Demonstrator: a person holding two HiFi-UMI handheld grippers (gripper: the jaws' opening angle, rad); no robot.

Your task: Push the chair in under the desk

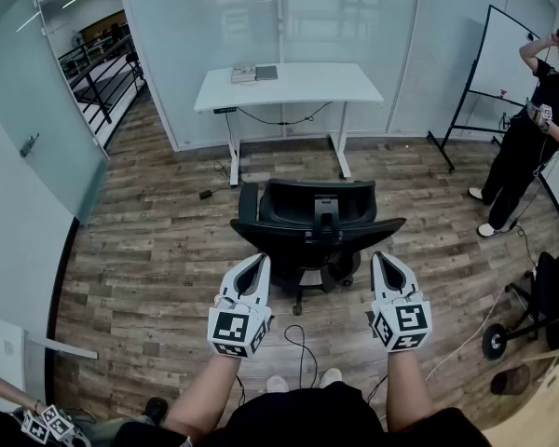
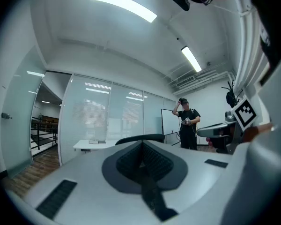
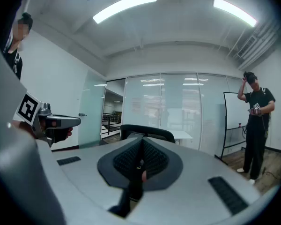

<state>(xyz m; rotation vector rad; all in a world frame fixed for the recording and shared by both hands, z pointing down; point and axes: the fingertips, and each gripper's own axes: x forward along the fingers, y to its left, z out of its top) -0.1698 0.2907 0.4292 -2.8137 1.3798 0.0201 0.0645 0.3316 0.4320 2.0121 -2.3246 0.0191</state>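
- Left gripper (image 1: 259, 261): jaws together, nothing between them. Held level, at 7 o'clock of the chair (image 1: 312, 222).
- Right gripper (image 1: 380, 259): jaws together, empty. Held level, at 5 o'clock of the chair.
- The 2 grippers sit side by side, tips near the chair's near edge. Cannot tell if either touches it.
- Left gripper view: closed jaws (image 2: 141, 146), with the chair's curved top edge (image 2: 140, 138) just beyond them.
- Right gripper view: closed jaws (image 3: 141, 146), chair top (image 3: 147, 131) ahead. The left gripper (image 3: 49, 121) shows at 9 o'clock.
- Chair: black, on the wood floor (image 1: 149, 250), well apart from the desk (image 1: 289, 84).
- Desk: white, at 12 o'clock of the chair, against the glass wall (image 1: 214, 17). Flat items (image 1: 253, 74) lie on its left part.
- A person (image 1: 531, 128) stands at 2 o'clock, beside a whiteboard (image 1: 503, 54).
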